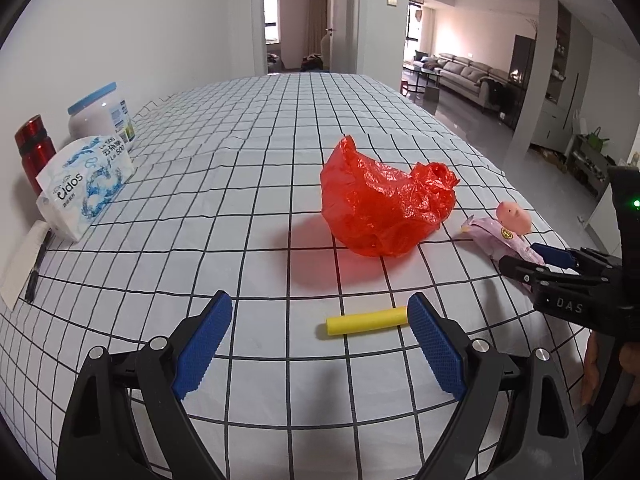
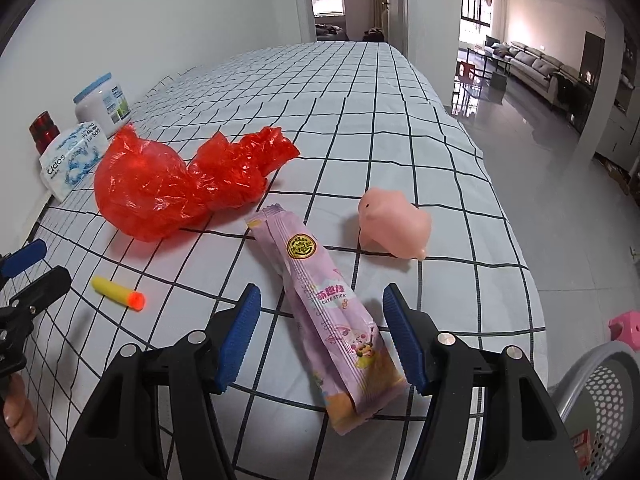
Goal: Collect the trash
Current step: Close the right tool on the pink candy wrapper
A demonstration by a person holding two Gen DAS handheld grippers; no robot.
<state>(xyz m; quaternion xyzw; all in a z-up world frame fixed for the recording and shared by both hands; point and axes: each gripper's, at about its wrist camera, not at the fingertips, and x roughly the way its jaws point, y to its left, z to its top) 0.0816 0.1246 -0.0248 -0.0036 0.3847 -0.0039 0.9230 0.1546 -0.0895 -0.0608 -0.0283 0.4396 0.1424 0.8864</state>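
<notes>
Now right claw (image 2: pixel 320 336) spread around snack wrapper (image 2: pixel 332 312), left claw (image 1: pixel 320 348) agape near foam dart (image 1: pixel 366 320)

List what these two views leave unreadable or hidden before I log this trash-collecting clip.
- Mesh bin, right wrist view: cut off by the frame edge; contents mostly unseen.
- Snack wrapper, left wrist view: near end hidden behind the right gripper.
- Red bag, both views: crumpled plastic; whether anything is inside cannot be told.
- Red bottle, right wrist view: lower part hidden behind the tissue pack.

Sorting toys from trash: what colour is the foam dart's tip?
Orange-red, on a yellow foam dart; right wrist view shows it best.
</notes>
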